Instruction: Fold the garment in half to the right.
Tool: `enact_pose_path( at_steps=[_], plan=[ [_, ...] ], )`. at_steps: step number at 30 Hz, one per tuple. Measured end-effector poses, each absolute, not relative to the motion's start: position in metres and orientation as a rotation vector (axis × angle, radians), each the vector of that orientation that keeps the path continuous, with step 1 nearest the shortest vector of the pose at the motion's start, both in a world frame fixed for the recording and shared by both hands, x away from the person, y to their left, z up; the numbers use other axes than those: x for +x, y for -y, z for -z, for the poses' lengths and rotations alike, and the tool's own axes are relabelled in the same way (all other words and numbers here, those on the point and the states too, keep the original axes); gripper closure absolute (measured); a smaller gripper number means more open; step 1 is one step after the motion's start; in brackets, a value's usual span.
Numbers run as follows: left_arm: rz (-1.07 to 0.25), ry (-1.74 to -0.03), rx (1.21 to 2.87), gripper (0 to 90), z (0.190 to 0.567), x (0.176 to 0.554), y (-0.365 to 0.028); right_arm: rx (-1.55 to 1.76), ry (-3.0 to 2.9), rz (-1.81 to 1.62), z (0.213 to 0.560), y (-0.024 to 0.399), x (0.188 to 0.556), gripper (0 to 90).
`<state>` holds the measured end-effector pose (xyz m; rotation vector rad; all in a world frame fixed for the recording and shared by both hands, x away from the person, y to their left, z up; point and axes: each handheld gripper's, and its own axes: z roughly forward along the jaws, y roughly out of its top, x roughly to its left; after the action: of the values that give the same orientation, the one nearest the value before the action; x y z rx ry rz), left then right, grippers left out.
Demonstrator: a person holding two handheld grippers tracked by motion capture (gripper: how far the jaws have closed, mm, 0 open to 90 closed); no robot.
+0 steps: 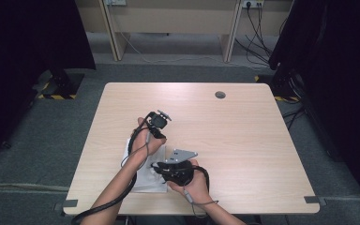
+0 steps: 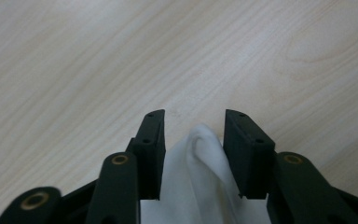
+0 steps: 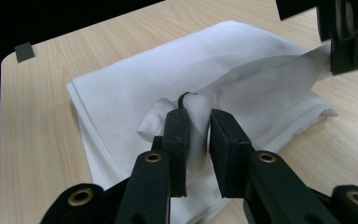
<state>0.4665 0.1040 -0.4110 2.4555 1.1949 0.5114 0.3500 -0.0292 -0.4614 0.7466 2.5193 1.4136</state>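
Right gripper view, white cloth fold pinched in right gripper, left gripper loosely open around its corner

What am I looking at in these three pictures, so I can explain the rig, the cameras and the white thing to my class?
A person sits at a wooden table with a hand-held two-jaw gripper in each hand. The high view looks down from above; the other two cameras ride on the grippers, looking along their black jaws. A folded white cloth lies on the table. The right gripper pinches a bunched fold of it. The left gripper has a cloth corner between its jaws, which stand apart, the pads not pressing on it.
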Motion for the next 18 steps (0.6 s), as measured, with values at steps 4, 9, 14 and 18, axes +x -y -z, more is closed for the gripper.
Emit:
enact_pose_path(
  at_steps=[4,9,14,18],
  plan=[
    [-0.533,-1.192,2.436,54.0,0.406,0.466,-0.110,0.748,-2.513,-1.412,0.462,0.031,0.350,77.0],
    [-0.566,-1.203,2.400,49.9,0.399,0.465,-0.121,0.743,-2.514,-1.408,0.461,0.033,0.349,80.7],
    [-0.592,-1.210,2.382,48.6,0.393,0.464,-0.130,0.741,-2.518,-1.403,0.463,0.033,0.348,83.1],
    [-0.605,-1.212,2.406,48.6,0.394,0.464,-0.136,0.744,-2.509,-1.402,0.462,0.034,0.347,83.1]
  ],
)
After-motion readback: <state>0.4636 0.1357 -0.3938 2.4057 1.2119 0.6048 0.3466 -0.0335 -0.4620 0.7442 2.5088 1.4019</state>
